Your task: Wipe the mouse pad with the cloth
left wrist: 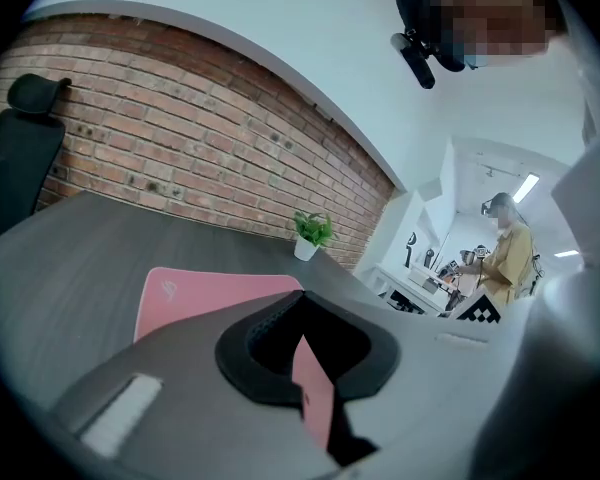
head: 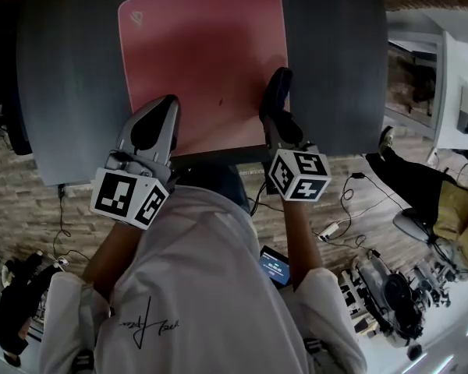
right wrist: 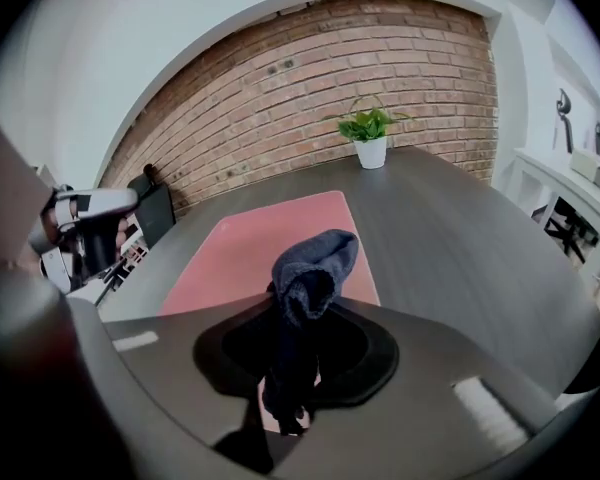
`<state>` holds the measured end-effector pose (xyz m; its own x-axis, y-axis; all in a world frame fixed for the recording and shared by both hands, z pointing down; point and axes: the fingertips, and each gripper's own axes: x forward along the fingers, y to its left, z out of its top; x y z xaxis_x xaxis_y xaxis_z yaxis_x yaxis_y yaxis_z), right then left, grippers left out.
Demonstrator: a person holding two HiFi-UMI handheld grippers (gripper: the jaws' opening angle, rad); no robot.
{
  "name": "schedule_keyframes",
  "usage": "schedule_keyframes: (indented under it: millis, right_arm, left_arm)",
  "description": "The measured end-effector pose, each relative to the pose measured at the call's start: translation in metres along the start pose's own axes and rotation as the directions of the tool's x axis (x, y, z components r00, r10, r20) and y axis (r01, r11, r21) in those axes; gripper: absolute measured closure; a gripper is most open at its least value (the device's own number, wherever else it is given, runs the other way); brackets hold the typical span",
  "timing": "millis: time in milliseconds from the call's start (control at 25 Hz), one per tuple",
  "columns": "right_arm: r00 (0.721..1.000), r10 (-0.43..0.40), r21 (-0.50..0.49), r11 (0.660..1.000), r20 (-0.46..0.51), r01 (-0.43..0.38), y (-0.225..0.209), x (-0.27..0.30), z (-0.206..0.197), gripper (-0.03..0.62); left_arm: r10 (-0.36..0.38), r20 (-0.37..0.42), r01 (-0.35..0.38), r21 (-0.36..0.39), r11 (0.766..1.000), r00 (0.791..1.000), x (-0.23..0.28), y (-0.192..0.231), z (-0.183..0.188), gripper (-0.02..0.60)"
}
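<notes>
A pink mouse pad [head: 203, 61] lies on the dark grey table [head: 70, 68], its near edge by the table's front edge. My left gripper [head: 157, 115] rests over the pad's near left corner. Its jaws stand together, and only a thin pink sliver of the pad [left wrist: 195, 298] shows between them in the left gripper view. My right gripper [head: 278, 84] is at the pad's near right edge, shut on a dark blue cloth [head: 278, 92]. In the right gripper view the cloth [right wrist: 315, 263] stands bunched above the jaws, over the pad [right wrist: 250, 243].
A small potted plant [right wrist: 369, 138] stands at the table's far end by the brick wall. A black office chair [left wrist: 25, 138] is at the table's left side. Another person [left wrist: 510, 248] stands in the room behind. Cables and gear [head: 390, 287] lie on the floor.
</notes>
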<state>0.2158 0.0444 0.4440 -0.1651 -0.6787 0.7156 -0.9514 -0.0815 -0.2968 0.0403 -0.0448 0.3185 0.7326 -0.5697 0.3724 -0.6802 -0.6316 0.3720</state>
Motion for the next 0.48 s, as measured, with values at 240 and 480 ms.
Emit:
schedule_keyframes:
  millis: [240, 480]
  right_arm:
    - [0.998, -0.039, -0.068, 0.997, -0.039, 0.036, 0.0, 0.0, -0.021, 0.52]
    - [0.995, -0.048, -0.122, 0.992, -0.083, 0.038, 0.012, 0.005, -0.041, 0.519]
  left_arm:
    - [-0.015, -0.02, 0.015, 0.001, 1.0, 1.0, -0.013, 0.004, -0.012, 0.569]
    - [-0.017, -0.031, 0.017, -0.013, 1.0, 0.999, -0.032, 0.011, -0.019, 0.569]
